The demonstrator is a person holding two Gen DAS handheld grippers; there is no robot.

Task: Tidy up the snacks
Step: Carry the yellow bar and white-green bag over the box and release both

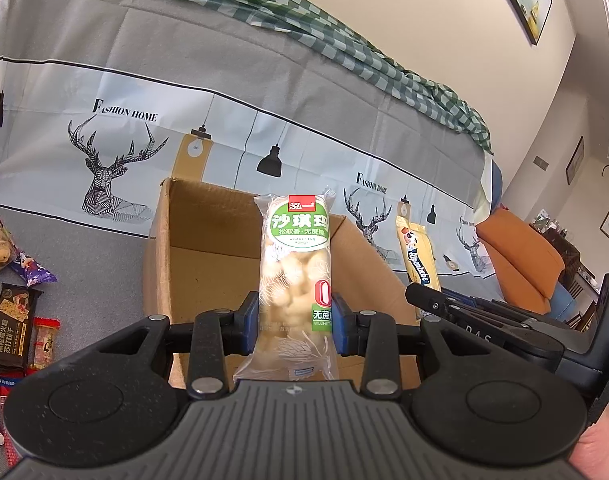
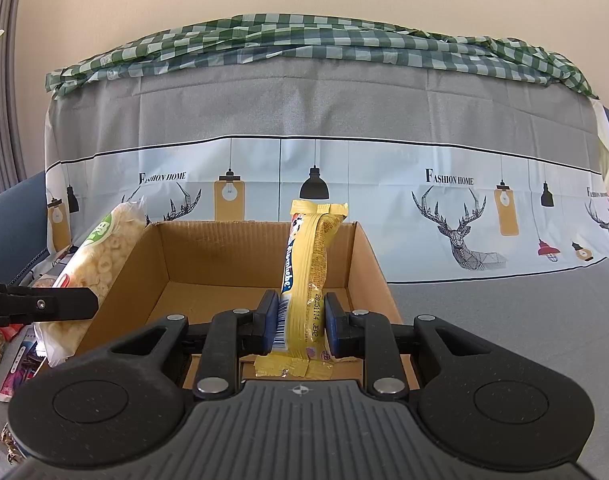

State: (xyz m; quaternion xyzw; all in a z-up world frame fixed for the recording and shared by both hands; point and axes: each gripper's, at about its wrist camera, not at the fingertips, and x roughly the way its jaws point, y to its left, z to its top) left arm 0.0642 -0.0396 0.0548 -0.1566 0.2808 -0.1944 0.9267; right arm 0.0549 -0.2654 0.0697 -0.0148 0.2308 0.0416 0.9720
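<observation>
Left gripper (image 1: 295,314): blue pads pinch a clear sachima pack (image 1: 295,276) upright at mid-length, held at 12 o'clock just before the near wall of the cardboard box (image 1: 208,236).
Right gripper (image 2: 297,320): pads pressed onto a yellow bar (image 2: 308,280), standing on end above the box's near edge.
Loose snacks (image 1: 18,320): several wrappers lie at 9 o'clock on the grey cloth, well apart from the box.
Box interior: its floor looks bare, though the near part is hidden behind both packs.
Step in hand: likely carrying two snacks to the box at once.
Next move: calls for advancing each pack past the rim, lowering, then spreading the pads without the two tools colliding.
</observation>
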